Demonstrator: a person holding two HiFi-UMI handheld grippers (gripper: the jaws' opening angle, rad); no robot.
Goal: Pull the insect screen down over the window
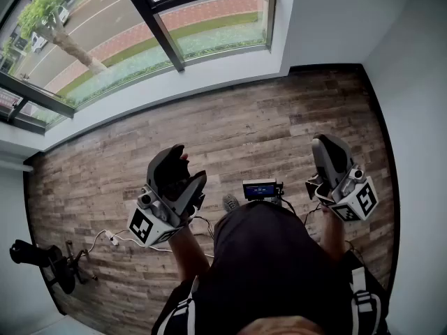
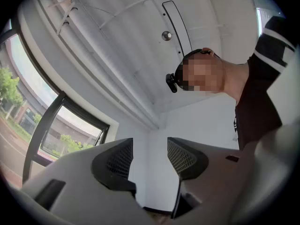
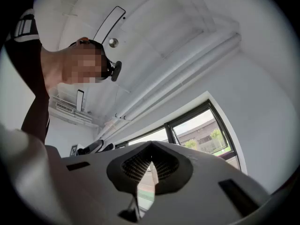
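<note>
In the head view, the window runs across the top of the frame, from the upper left to just right of centre, with a tree and a road beyond its glass. I cannot make out the insect screen on it from here. Below it the wooden floor fills the middle. Your left gripper sits left of centre with its jaws standing apart and nothing between them. Your right gripper sits at the right with its jaws pressed together, and it too is empty. Both are well short of the window. A small device with a lit screen lies between them on the floor, and a chair base stands at the lower left.

In the left gripper view, your two jaws fill the bottom of the frame with a clear gap between them, and only white wall shows through it. The window stands at the left edge.

In the right gripper view, your jaws meet at the bottom centre, pads closed on each other. The window lies at the right, past them.
</note>
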